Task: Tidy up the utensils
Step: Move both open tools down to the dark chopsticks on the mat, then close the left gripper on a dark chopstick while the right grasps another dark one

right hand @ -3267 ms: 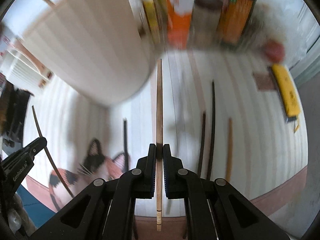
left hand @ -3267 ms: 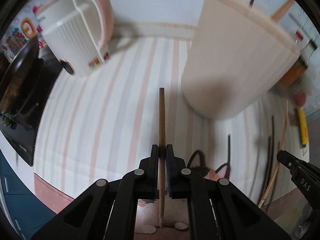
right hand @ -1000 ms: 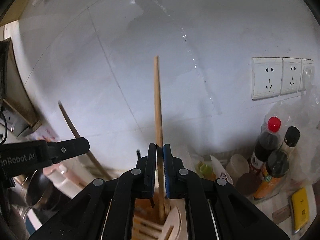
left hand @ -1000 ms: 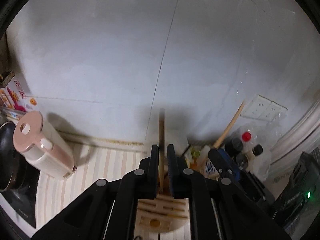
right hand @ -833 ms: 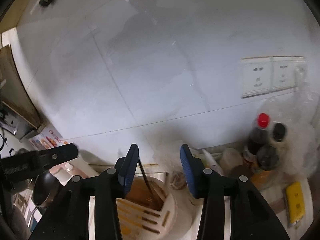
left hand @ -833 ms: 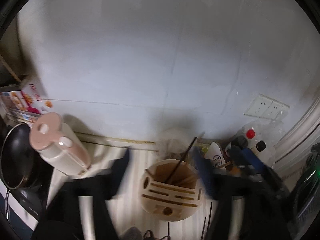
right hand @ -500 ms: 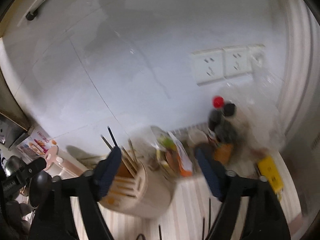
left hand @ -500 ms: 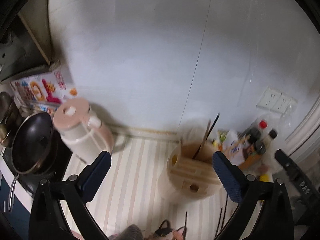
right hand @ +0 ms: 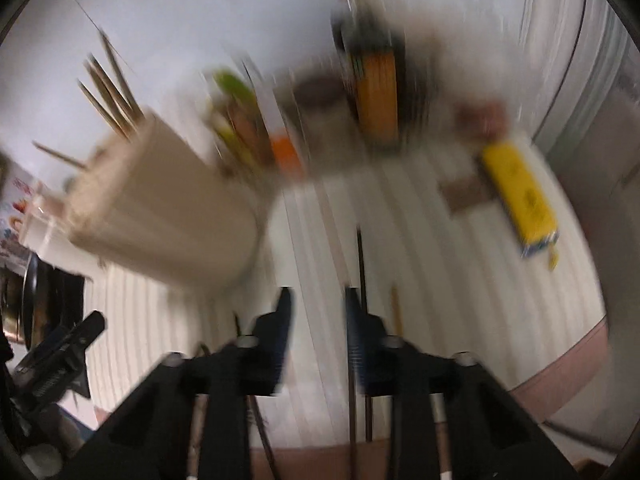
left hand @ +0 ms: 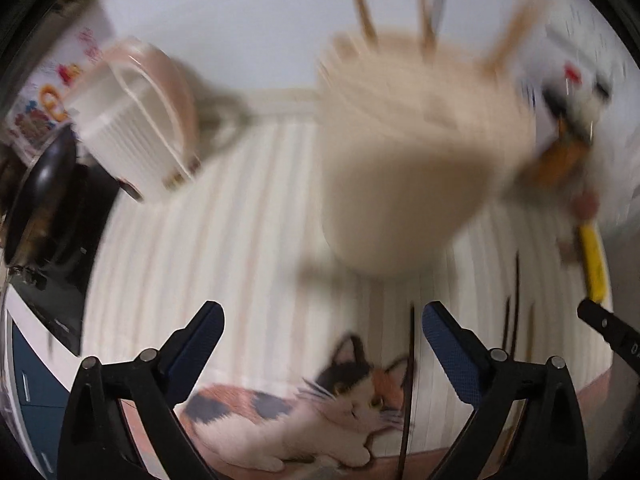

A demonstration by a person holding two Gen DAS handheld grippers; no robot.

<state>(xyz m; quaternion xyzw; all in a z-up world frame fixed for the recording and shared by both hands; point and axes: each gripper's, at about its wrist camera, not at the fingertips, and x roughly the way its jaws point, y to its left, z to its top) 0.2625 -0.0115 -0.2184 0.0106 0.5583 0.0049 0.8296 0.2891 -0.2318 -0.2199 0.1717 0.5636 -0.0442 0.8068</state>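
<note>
**Both grippers over the striped mat, nothing held**

Both views are pretty smeared, so only the big stuff is readable.

Left wrist view: the left gripper (left hand: 322,322) has its jaws spread wide and closing a touch, with nothing between them, just the striped mat (left hand: 224,248) and its printed cat (left hand: 320,392) underneath. A dark chopstick (left hand: 409,380) lies flat on the mat at about 5 o'clock from the gripper's middle, running lengthwise just inside the right blue pad (left hand: 448,352); I can't tell whether the two touch. A few more loose chopsticks (left hand: 516,304) lie at about 3 o'clock, well apart from the jaws. The beige utensil holder (left hand: 416,168) stands at about 1 o'clock, beyond the fingertips, with several chopsticks poking out of its top. A pink and white kettle (left hand: 140,120) sits at 10 o'clock and a yellow box (left hand: 594,264) lies at the right edge.

Right wrist view: the right gripper (right hand: 318,300) has its jaws closing, a narrow gap left, bare mat in the gap, no pad pressing on anything. A dark chopstick (right hand: 361,264) lies just beside the right finger at about 1 o'clock, with a light wooden chopstick (right hand: 395,308) a bit further right at 3 o'clock. The holder is at 10 o'clock here, well apart from the jaws. The other gripper's tip shows at 8 o'clock.
</note>
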